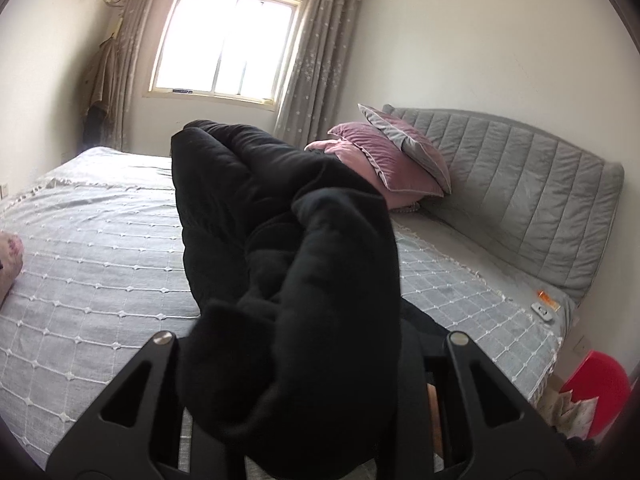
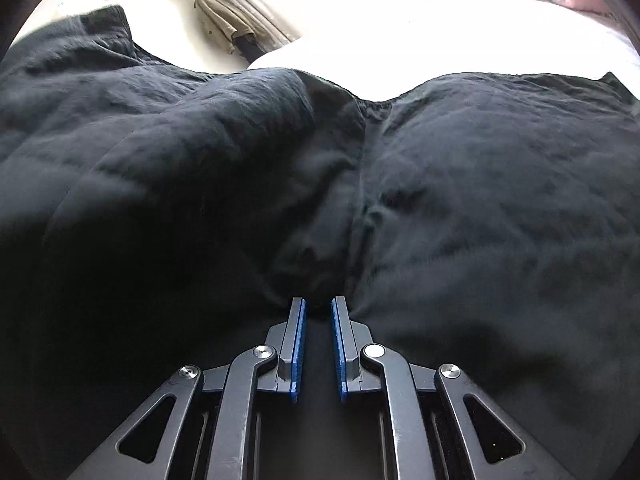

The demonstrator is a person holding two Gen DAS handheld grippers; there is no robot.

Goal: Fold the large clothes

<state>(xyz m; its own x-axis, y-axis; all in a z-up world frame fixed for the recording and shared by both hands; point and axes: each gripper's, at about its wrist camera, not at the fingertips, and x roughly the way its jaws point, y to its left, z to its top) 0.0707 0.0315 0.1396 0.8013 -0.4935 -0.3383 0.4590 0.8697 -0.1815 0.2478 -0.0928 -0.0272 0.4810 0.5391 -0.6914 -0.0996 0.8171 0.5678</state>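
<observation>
Mid-fold, by my read: black padded coat (image 1: 256,208) lifted over grey bed (image 1: 92,248), thick bundle draped across left hand-held gripper (image 1: 308,344). Its fingers buried in cloth; grip state cannot tell. Right hand-held gripper (image 2: 319,308) pinches coat fold between blue pads (image 2: 299,344), narrow gap. Next likely: lay bundle flat, smooth. Coat outline, sleeves hidden; bedding in right view overexposed.

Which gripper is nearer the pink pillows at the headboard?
Left, as far as the views show. The left gripper, draped in the black garment, faces the pink pillows across the bed. The right gripper pinches the garment; no pillows appear in its view.
</observation>
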